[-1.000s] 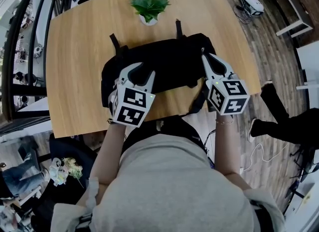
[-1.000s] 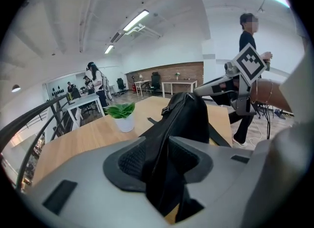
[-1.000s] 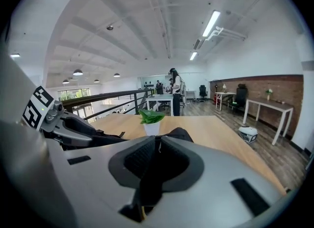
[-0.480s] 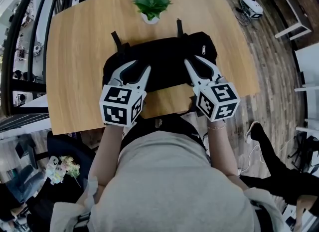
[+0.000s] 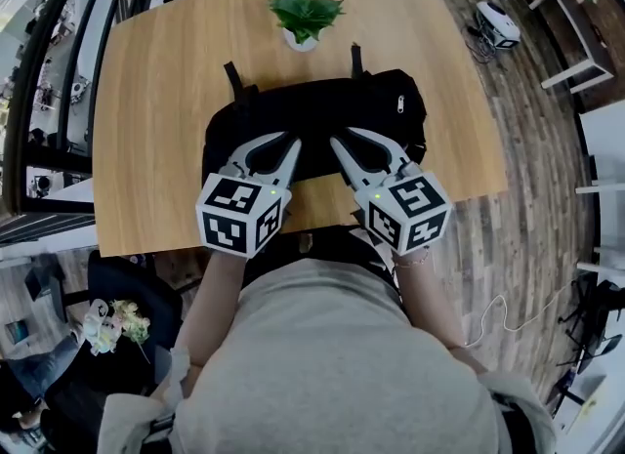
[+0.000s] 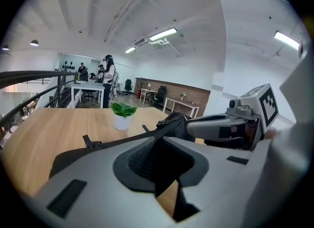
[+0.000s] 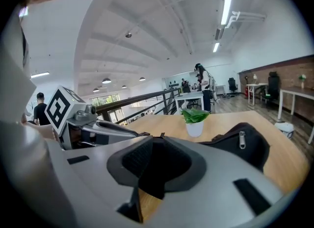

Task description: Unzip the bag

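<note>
Pale wooden table (image 5: pixel 146 101) fills most of the head view, with a dark railing (image 5: pixel 39 71) running down the room's left side and plank flooring on the right. The black bag (image 5: pixel 322 105) lies across the table's near half, long side left to right, close to the edge where the person stands. Two short straps point toward the far edge, one (image 5: pixel 232 79) at the bag's left and one (image 5: pixel 355 57) right of centre.

At the left, the left gripper (image 5: pixel 291 140) reaches over the bag's near side, its marker cube (image 5: pixel 239 216) printed with black-and-white square patterns. In the left gripper view its jaws are drawn in until the tips meet, leaving only the oval hollow behind them. The tips sit against black bag, and whether any fabric is pinched cannot be told.

Beyond the bag, a potted plant (image 5: pixel 305 15) in a white pot stands near the far edge.

Just right of the bag's middle, the right gripper (image 5: pixel 337 140) comes in at a slant, tips near the left gripper's. Its jaws are likewise closed tip to tip over the bag. Its own cube (image 5: pixel 410 211) bears the same kind of square code.

Farther right, a silver zip pull (image 5: pixel 398 103) hangs on the bag's right end, well apart from both grippers
</note>
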`<state>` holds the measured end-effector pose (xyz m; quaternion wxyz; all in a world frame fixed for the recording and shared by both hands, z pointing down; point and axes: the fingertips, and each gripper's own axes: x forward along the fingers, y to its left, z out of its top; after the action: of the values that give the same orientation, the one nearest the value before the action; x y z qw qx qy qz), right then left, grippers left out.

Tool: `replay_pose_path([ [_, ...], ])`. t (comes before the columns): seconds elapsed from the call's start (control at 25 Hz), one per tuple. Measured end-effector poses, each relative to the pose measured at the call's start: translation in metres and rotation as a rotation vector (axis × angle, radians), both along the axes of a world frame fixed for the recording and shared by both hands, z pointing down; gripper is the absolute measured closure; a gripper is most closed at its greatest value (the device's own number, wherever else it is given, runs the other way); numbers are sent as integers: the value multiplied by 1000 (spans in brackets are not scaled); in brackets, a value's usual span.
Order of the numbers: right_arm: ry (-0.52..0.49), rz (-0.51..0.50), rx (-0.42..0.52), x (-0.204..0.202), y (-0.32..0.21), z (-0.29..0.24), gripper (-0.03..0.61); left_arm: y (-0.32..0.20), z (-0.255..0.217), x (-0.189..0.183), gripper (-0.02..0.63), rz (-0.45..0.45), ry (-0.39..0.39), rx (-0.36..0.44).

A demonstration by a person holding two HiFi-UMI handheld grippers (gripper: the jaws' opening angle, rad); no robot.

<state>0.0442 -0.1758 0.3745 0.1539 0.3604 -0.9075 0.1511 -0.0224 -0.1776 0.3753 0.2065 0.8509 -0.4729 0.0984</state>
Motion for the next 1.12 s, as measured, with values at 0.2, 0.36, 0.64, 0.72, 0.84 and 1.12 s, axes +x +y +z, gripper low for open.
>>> replay_pose_path([
  [0.2,-16,-43,-12,-9,10,2,537,13,-2,5,562,62,6,12],
  [0.36,-25,-78,-29,-15,18,5,569,19,4,1,566,28,-7,-1],
  [0.64,-21,-101,-65,-20,31,16,571,34,19,-1,588,-25,-57,-49],
  [0.72,-23,-95,-81,-19,34,21,571,37,20,1,588,-29,-42,-53],
  [0.84,-23,-91,-97,-18,36,26,571,38,22,5,588,-21,-40,-59],
  [1.12,-2,-87,-90,-16,35,28,571,36,21,5,594,-24,-40,-55],
])
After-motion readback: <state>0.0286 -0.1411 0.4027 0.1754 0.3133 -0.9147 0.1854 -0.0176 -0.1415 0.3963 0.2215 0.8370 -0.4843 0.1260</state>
